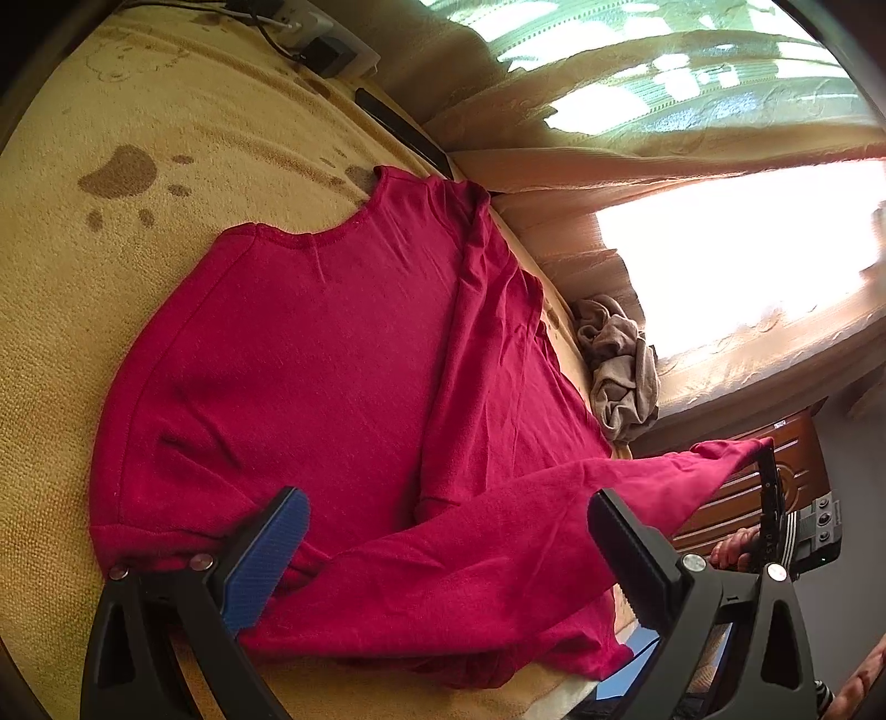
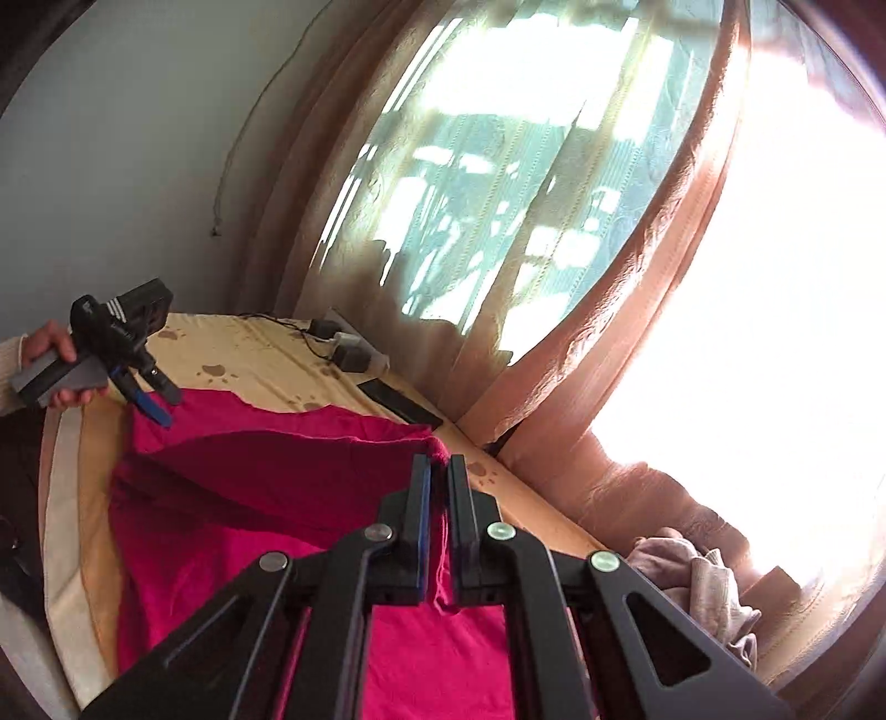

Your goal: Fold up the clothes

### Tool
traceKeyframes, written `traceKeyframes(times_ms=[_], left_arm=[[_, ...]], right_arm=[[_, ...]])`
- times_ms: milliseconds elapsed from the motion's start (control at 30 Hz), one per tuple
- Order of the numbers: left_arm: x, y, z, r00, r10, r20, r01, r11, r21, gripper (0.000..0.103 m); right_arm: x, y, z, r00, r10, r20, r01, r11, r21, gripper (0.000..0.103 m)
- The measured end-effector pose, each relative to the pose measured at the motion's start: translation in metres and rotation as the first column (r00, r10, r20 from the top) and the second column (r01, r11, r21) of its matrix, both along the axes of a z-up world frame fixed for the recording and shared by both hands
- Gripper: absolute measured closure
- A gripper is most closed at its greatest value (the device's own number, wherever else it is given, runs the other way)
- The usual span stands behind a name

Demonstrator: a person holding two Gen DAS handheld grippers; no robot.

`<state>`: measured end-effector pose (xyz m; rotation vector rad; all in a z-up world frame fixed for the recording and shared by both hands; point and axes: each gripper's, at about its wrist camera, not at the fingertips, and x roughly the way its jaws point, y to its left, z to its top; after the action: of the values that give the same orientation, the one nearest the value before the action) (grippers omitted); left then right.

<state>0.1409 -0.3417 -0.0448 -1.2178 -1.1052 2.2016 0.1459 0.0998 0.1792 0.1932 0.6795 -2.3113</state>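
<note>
A red long-sleeve shirt (image 1: 310, 354) lies spread flat on a yellow bedsheet (image 1: 66, 310), neckline toward the far side. One sleeve (image 1: 554, 520) is lifted off the bed and stretched to the right. My right gripper (image 2: 441, 487) is shut on the cuff (image 2: 440, 451) of that sleeve and holds it in the air; in the left wrist view that gripper (image 1: 769, 459) shows at the sleeve's end. My left gripper (image 1: 448, 554) hovers open low over the shirt's near edge, the sleeve running under its spread fingers. In the right wrist view, a hand holds the left gripper (image 2: 158, 399).
A crumpled grey-beige garment (image 1: 620, 371) lies at the bed's edge by the curtain (image 1: 581, 133). A power strip with adapters (image 1: 326, 50) and a flat black object (image 1: 404, 133) lie at the far end. Brown wooden furniture (image 1: 747, 498) stands beyond the bed.
</note>
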Motion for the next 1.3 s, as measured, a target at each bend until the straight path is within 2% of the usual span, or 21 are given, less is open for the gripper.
traceKeyframes(times_ms=[167,300,433,567,700,833,967,1033,1167,1300], left_arm=[[0.001,-0.01,-0.001,1.0,0.018,-0.004,-0.018,1.0,-0.004,0.0],[0.004,-0.02,-0.004,0.999,0.035,-0.013,-0.035,0.999,0.015,0.0],[0.009,-0.021,-0.004,0.999,0.025,-0.047,-0.024,1.0,0.012,0.0],[0.011,-0.021,-0.003,0.997,0.018,-0.069,-0.018,1.0,-0.002,0.0],[0.014,-0.024,-0.003,0.997,0.024,-0.073,-0.025,1.0,-0.001,0.0],[0.018,-0.025,-0.003,0.997,0.026,-0.071,-0.027,1.0,-0.015,0.0],[0.024,-0.03,0.0,0.997,0.06,-0.044,-0.061,0.998,-0.027,0.0],[0.029,-0.029,0.009,0.996,0.068,-0.059,-0.071,0.996,-0.046,0.0],[0.033,-0.008,0.034,0.991,0.004,-0.135,-0.009,0.999,-0.036,0.0],[0.023,0.036,0.041,0.97,-0.148,-0.192,0.154,0.988,0.018,0.0]], right_arm=[[-0.02,-0.012,0.004,1.0,-0.02,0.017,0.021,0.998,-0.054,0.098],[-0.031,-0.027,0.008,1.0,-0.028,-0.007,0.027,0.999,-0.047,0.098],[-0.058,-0.042,0.011,0.999,-0.049,-0.003,0.049,0.998,-0.049,0.098],[-0.104,-0.06,0.006,0.995,-0.066,0.076,0.07,0.996,-0.051,0.098],[-0.162,-0.086,-0.018,0.981,-0.092,0.172,0.097,0.995,-0.02,0.097],[-0.215,-0.113,-0.06,0.952,-0.113,0.283,0.104,0.994,0.045,0.097],[-0.245,-0.135,-0.1,0.926,-0.136,0.352,0.1,0.988,0.12,0.097],[-0.25,-0.141,-0.113,0.92,-0.128,0.371,0.082,0.987,0.138,0.097],[-0.254,-0.15,-0.122,0.919,-0.114,0.378,0.058,0.986,0.157,0.097],[-0.258,-0.155,-0.124,0.921,-0.113,0.373,0.054,0.985,0.165,0.097]])
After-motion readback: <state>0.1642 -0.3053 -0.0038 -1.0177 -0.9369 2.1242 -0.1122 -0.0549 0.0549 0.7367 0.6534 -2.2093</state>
